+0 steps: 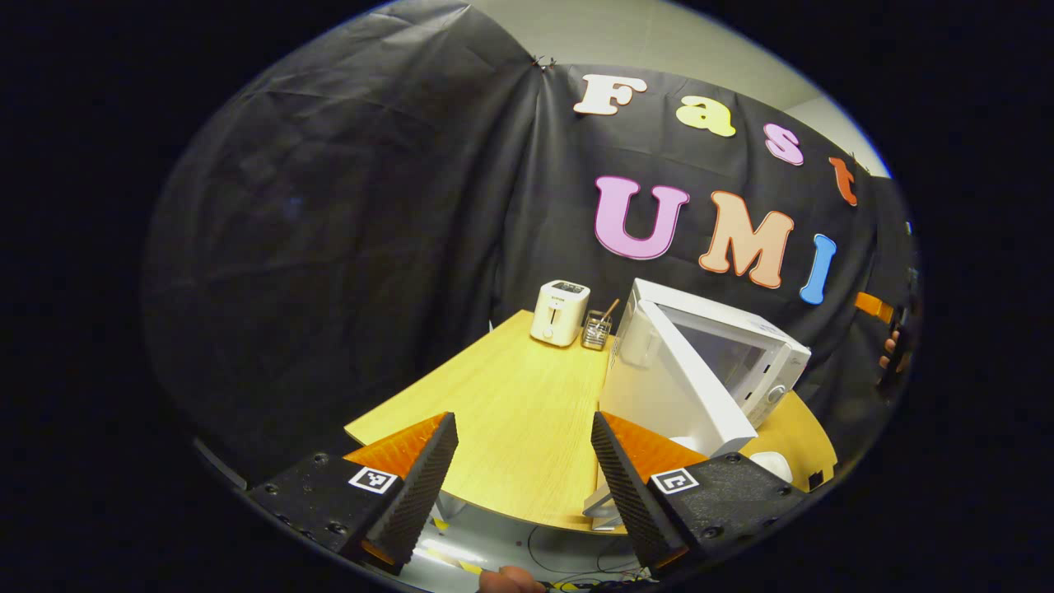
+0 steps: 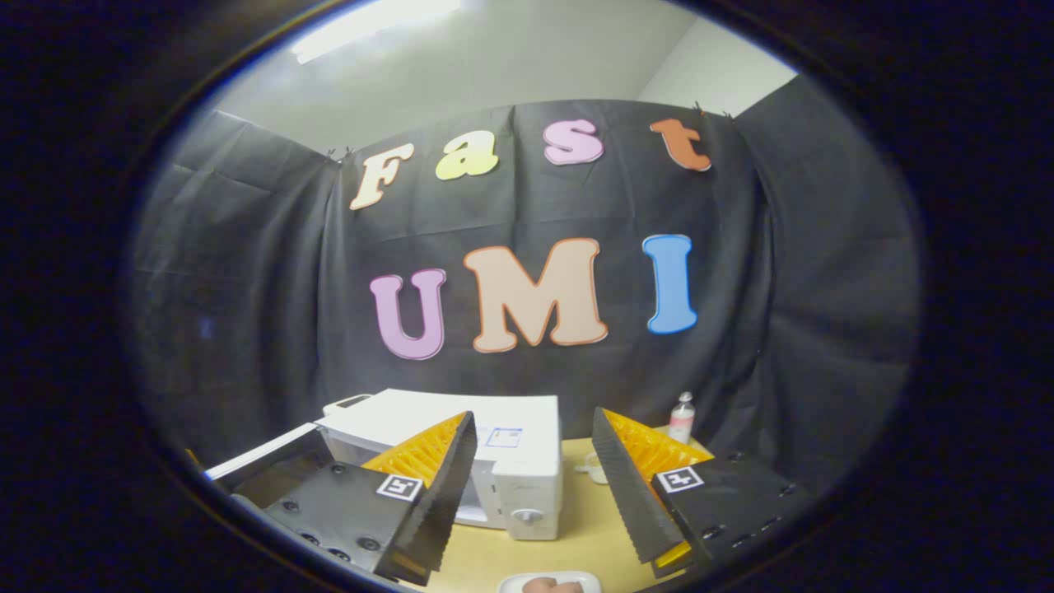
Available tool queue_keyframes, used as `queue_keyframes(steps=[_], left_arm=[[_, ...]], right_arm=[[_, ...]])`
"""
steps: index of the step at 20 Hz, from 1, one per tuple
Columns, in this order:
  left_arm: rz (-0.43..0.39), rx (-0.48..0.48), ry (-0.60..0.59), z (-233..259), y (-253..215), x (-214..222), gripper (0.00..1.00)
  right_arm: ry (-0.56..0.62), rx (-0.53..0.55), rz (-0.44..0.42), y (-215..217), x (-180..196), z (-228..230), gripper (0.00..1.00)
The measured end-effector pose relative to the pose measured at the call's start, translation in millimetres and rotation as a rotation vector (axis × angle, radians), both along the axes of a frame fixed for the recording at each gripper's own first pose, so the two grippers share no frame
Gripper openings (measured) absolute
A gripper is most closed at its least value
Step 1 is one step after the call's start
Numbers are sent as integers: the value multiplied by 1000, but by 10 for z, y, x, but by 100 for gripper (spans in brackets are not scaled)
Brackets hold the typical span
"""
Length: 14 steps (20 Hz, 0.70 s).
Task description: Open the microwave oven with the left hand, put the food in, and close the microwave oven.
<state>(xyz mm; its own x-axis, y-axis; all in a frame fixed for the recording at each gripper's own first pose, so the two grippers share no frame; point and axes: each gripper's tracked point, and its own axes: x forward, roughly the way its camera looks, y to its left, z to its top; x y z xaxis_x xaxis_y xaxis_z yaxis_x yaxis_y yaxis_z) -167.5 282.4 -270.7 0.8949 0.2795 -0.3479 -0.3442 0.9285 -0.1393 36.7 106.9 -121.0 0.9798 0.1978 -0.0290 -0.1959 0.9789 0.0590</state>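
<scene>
Standing open on a pale wooden tabletop (image 1: 510,412), a boxy white microwave oven (image 1: 741,362) shows its white-framed door (image 1: 667,387) swung out toward the near side in the left gripper view, with the dark cavity visible behind the door. The left gripper (image 1: 523,469) hovers over the near edge of the table with its two fingers spread wide and nothing between them, apart from the door. Far back on the table, left of the microwave, sit a small white toaster (image 1: 560,311) and, just beside it, a little wire holder with a stick in it (image 1: 596,331).

In the right gripper view the right gripper (image 2: 531,486) also hangs with its fingers spread and empty, facing the microwave's front, where a round knob (image 2: 527,517) sits low on the control panel and the open door juts out to the left. A white plate (image 2: 550,584) carrying a brownish piece of food (image 2: 553,585) lies on the table at the near edge, in front of the microwave. A small clear bottle with a pink label (image 2: 681,417) stands at the far right of the table.
</scene>
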Motion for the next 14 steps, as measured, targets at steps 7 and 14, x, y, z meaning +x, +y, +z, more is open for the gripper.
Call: queue_keyframes(steps=[7,14], left_arm=[[-33,-111,29,-242,-198,216,96],[-139,-168,49,-335,-707,288,95]], right_arm=[[-59,0,-91,-587,-255,724,76],[-116,-1,-144,-971,-415,1144,77]])
